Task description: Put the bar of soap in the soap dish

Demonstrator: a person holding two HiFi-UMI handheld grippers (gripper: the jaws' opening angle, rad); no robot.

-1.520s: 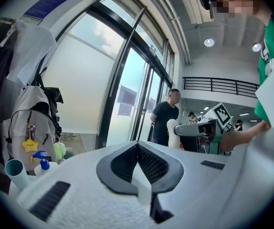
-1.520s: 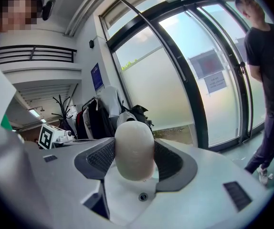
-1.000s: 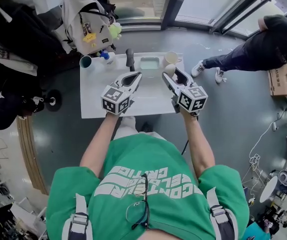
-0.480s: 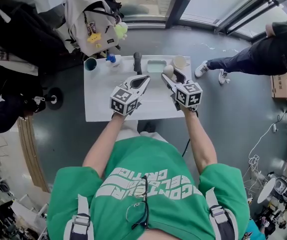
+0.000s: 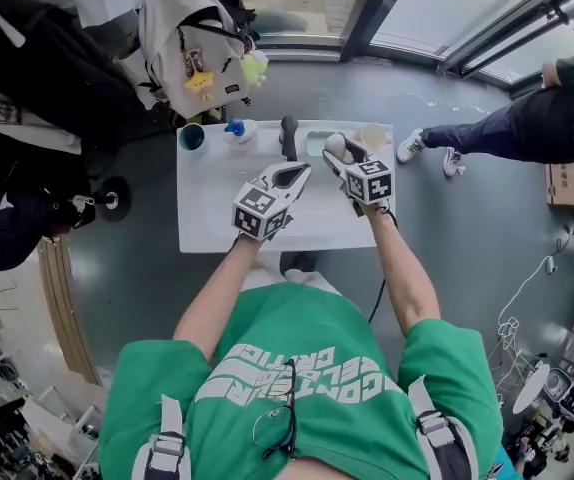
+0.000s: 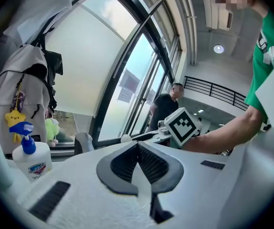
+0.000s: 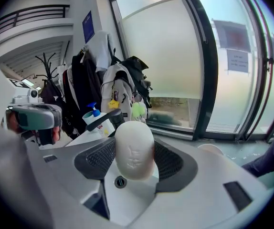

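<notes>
White bar of soap [image 7: 134, 152] is clamped by right gripper [image 7: 135, 140]; left gripper [image 6: 138, 148] has jaws together.

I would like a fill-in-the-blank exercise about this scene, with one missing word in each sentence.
1. The right gripper holds a white bar of ____ between its jaws.
2. The left gripper is shut and holds ____.
3. The white bottle on the table has a ____ pump head.
Missing words: soap; nothing; blue.
</notes>
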